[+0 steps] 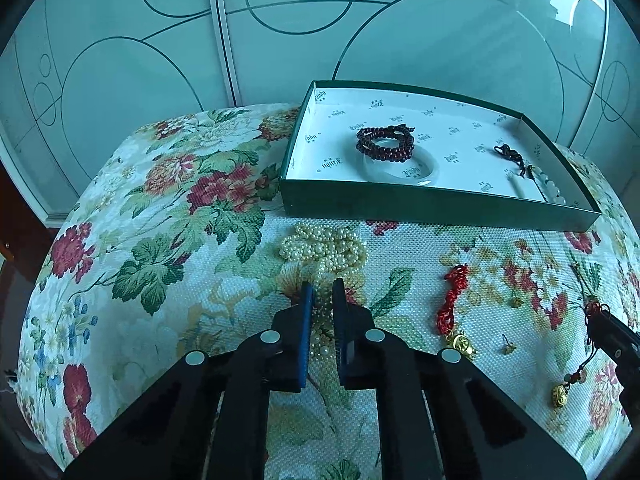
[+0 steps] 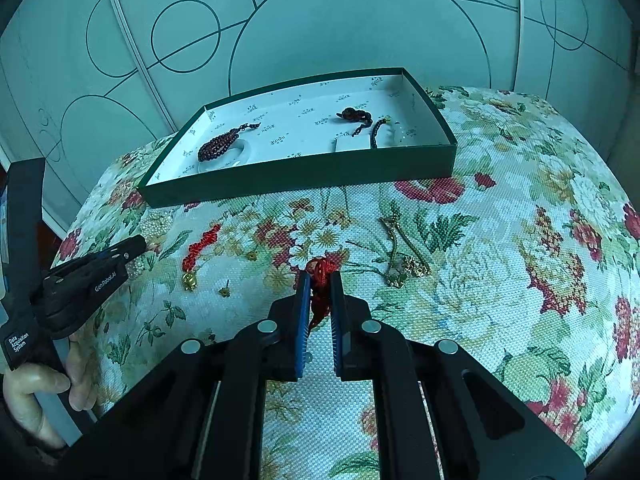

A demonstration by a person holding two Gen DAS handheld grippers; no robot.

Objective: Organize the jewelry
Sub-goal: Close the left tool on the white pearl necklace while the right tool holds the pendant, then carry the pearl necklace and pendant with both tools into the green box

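Your left gripper (image 1: 322, 286) pinches the pearl necklace (image 1: 324, 246) at lower centre; your right gripper (image 2: 320, 276) clamps the red cord charm (image 2: 320, 286). Both look gripped, so lift next toward the green box (image 1: 400, 202) above

Green box (image 1: 420, 204), open, white-lined: dark bead bracelet (image 1: 386, 142) on white bangle (image 1: 404, 168) inside. In front of box: heaped pearl necklace (image 1: 324, 246), red knotted cord (image 1: 450, 300), gold chain (image 2: 400, 256).

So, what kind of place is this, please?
Probably a home bedroom or dressing room. Frosted sliding wardrobe doors stand behind, a floral padded cover serves as the work surface, and a green box holds jewelry.
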